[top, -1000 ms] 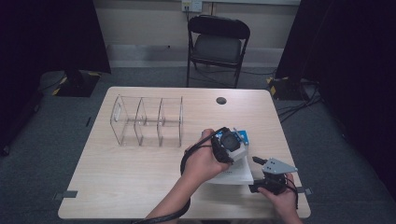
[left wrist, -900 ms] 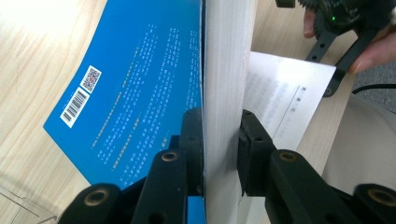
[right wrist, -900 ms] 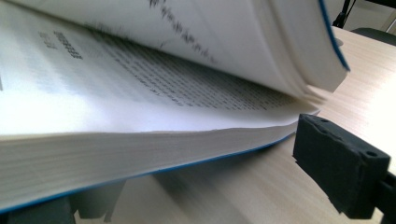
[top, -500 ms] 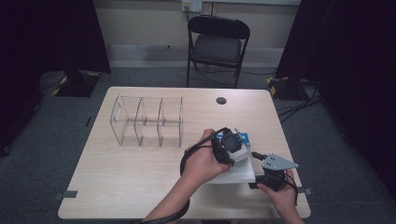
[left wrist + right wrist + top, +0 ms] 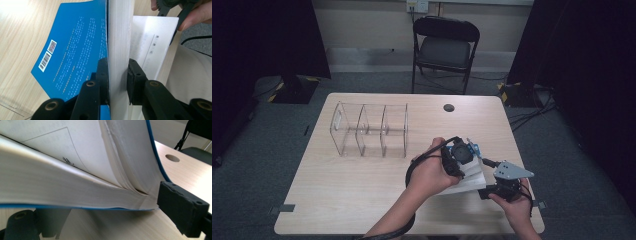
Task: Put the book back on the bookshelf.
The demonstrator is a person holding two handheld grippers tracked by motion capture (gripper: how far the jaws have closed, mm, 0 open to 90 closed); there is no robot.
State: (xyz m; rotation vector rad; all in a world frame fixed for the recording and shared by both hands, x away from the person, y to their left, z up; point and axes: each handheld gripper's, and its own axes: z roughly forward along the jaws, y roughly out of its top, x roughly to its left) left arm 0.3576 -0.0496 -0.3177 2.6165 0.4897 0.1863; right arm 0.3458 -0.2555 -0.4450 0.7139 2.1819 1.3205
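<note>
Book [image 5: 119, 37], blue-covered and partly opened, is held above the near right part of a pale wood worktop [image 5: 362, 200] on grey carpet. Its page block is pinched by the left hand-held gripper [image 5: 118, 75]. The right hand-held gripper [image 5: 105, 220] is spread beneath the book's lower edge. A clear three-compartment organiser [image 5: 369, 130] is seen well apart.

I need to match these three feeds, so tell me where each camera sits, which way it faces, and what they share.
High view: above the person's side, facing forward and down on the table; both forearms, left gripper, right gripper.
Left gripper view: on the left gripper, along its fingers clamping the blue-covered book.
Right gripper view: on the right gripper, low, facing the book's pages.
Shared: the book.
</note>
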